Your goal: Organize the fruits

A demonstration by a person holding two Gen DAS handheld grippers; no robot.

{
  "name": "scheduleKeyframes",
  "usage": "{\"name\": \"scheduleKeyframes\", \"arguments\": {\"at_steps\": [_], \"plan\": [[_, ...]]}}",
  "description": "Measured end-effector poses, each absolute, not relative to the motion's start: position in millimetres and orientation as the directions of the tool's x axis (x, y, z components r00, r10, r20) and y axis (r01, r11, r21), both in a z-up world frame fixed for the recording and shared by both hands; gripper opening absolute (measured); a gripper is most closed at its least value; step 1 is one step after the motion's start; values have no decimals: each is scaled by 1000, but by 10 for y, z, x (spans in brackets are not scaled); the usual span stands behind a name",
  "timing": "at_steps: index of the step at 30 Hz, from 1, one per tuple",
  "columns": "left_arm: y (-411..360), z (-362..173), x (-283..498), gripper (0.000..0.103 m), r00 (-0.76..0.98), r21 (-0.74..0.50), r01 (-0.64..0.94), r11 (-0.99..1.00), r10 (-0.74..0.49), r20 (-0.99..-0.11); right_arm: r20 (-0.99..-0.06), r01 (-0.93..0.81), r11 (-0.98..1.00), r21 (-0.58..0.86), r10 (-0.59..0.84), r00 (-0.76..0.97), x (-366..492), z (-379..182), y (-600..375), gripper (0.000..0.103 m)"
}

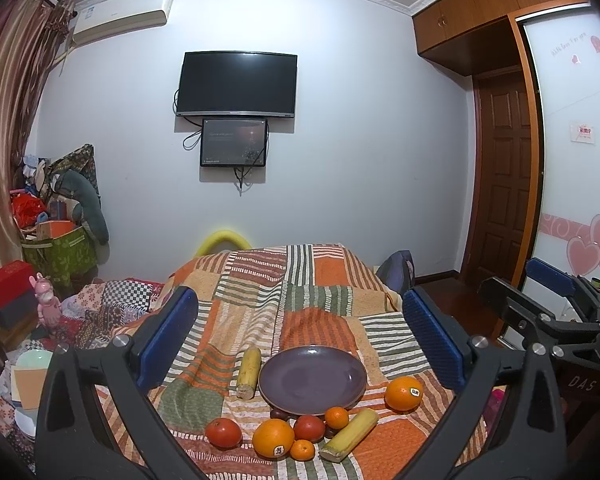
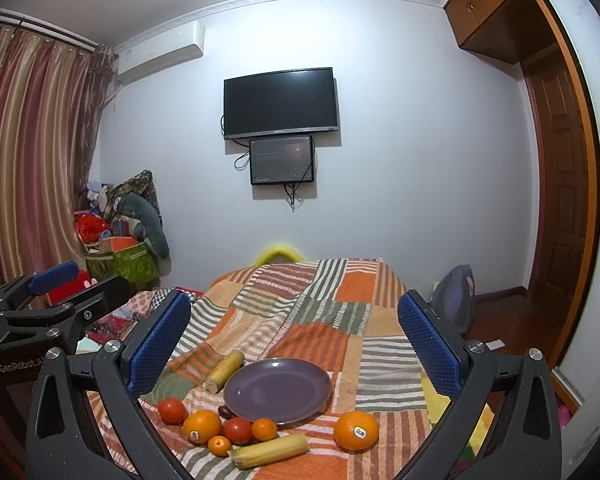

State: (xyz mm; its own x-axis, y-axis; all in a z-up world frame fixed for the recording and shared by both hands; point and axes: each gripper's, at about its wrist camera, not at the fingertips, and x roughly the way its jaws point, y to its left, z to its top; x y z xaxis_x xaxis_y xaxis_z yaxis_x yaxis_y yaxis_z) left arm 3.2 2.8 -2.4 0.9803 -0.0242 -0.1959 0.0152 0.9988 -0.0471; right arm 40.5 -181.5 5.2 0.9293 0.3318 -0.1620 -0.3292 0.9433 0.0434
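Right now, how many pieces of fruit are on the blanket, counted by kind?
Big oranges: 2
Small oranges: 2
Red fruits: 2
Yellow stalk pieces: 2
Dark small fruit, partly hidden: 1
Total: 9

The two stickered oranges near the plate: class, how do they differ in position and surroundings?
The left orange sits in a cluster, beside a tomato and a small mandarin; the right orange sits alone. The left orange lies before the plate's left edge, the right orange off its right edge. Both are large, round and stickered.
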Motion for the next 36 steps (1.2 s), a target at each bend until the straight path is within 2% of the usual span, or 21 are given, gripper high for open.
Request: {"name": "scheduleKeyframes", "arguments": {"at_steps": [36], "plan": [[10, -4, 21, 103, 981, -45, 19, 999, -27, -191, -160, -331, 943, 42, 333, 929, 425, 21, -1822, 103]]}}
